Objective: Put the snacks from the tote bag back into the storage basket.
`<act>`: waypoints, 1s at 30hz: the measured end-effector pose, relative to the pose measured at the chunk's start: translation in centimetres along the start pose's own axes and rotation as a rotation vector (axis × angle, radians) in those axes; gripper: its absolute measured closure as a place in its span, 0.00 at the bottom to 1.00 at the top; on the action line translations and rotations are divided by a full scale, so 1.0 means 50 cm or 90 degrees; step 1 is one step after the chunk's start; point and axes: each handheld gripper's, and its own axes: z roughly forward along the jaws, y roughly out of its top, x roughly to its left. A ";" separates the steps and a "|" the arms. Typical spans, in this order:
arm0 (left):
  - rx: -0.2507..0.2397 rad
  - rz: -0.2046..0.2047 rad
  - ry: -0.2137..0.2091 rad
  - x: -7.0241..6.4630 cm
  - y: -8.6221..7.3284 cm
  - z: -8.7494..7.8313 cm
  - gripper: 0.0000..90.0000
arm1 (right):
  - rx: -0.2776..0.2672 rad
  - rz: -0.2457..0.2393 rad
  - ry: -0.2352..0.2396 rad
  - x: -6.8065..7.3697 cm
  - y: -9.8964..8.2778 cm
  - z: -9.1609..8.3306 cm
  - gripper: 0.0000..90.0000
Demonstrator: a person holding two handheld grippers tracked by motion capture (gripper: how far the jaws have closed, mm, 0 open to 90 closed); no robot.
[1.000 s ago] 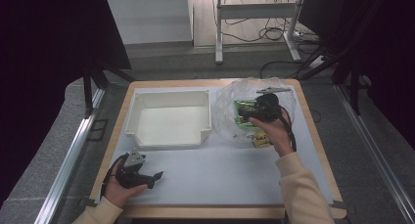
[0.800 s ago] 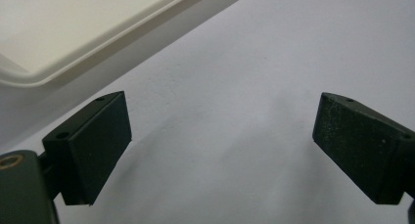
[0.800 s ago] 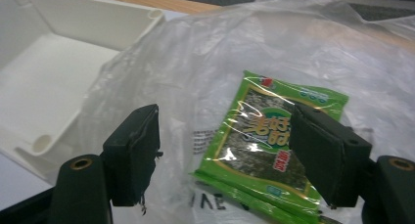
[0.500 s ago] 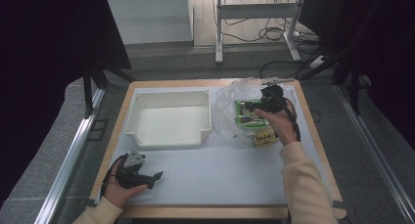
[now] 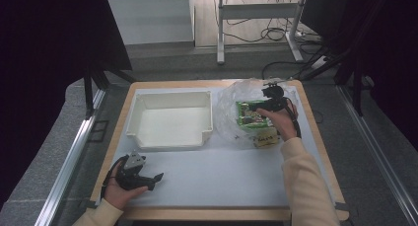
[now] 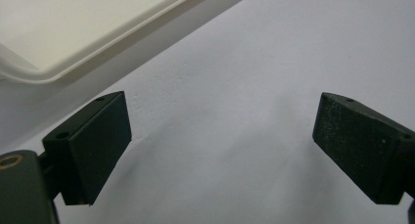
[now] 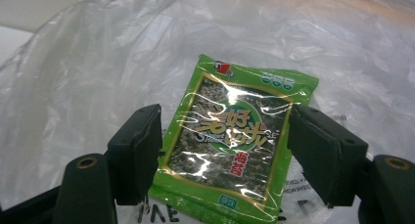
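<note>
White mat [image 5: 217, 171] on wood-edged table [image 5: 315, 137]; grey floor [image 5: 59, 137], cables [image 5: 276, 36] beyond.

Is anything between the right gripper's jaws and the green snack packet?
Nothing visible. The right gripper has its jaws open on either side of the green snack packet, which lies bare on top of the clear plastic bag, not inside it.

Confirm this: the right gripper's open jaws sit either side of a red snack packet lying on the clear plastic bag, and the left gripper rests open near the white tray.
Not quite: the packet is green, not red, as the right gripper view shows. The rest holds: the right gripper is open either side of it on the plastic bag, and the left gripper rests open near the tray.
</note>
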 end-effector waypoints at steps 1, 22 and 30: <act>0.001 0.000 0.000 0.000 0.000 0.000 0.08 | 0.001 0.001 -0.001 -0.002 0.000 0.002 0.33; 0.001 -0.002 0.003 0.002 -0.001 -0.001 0.08 | 0.035 0.053 -0.030 -0.054 0.007 0.041 0.36; 0.002 -0.001 0.003 0.002 -0.001 -0.001 0.08 | 0.060 0.063 -0.048 -0.066 0.007 0.059 0.38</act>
